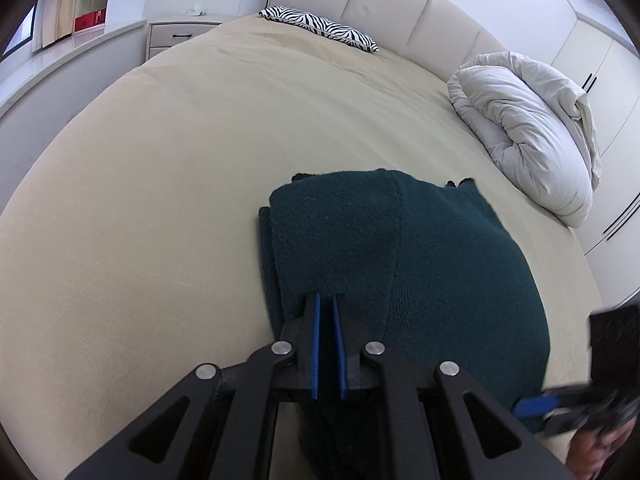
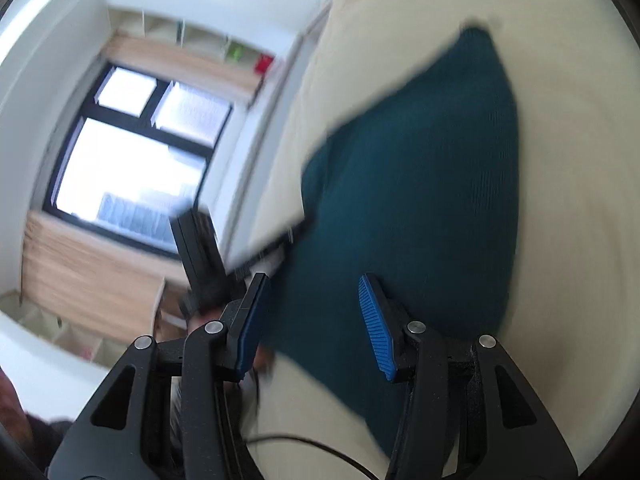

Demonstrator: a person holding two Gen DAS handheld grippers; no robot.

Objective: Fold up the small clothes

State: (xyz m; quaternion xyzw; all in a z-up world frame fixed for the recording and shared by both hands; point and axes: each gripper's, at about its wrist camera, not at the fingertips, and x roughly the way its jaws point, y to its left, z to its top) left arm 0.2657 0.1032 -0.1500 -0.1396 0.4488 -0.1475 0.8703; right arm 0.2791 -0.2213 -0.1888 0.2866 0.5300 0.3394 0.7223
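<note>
Item one, the sweater (image 1: 400, 264): dark green knit, folded into a thick block. We find it lying on the bed (image 1: 160, 200), toward the near edge, with stacked layers showing along its left side. A seam runs down its top face. Small dark bits peek out at its far edge; we cannot tell what they are.

Item two, the left gripper (image 1: 328, 304): black frame, blue ribbed pads. We see its jaws nearly together, only a thin slit between the pads. The tips sit at the near edge of the sweater, over its left part. Whether any knit is pinched in the slit we cannot tell, since the frame hides the cloth below.

Item three, the right gripper (image 2: 316, 284): same build. Its jaws stand moderately apart, with the sweater (image 2: 420, 184) seen through the gap. The pads do not press on it. This view is blurred. In the left wrist view the right gripper (image 1: 536, 404) appears at the lower right, one blue pad at the sweater's near right corner.

Item four, the surroundings. We note a zebra pillow (image 1: 320, 28) at the headboard (image 1: 400, 12), a white duvet (image 1: 528, 128) bundled on the far right of the bed, a nightstand (image 1: 176, 36) at the far left, and a window (image 2: 132, 152) beyond the bedside.
</note>
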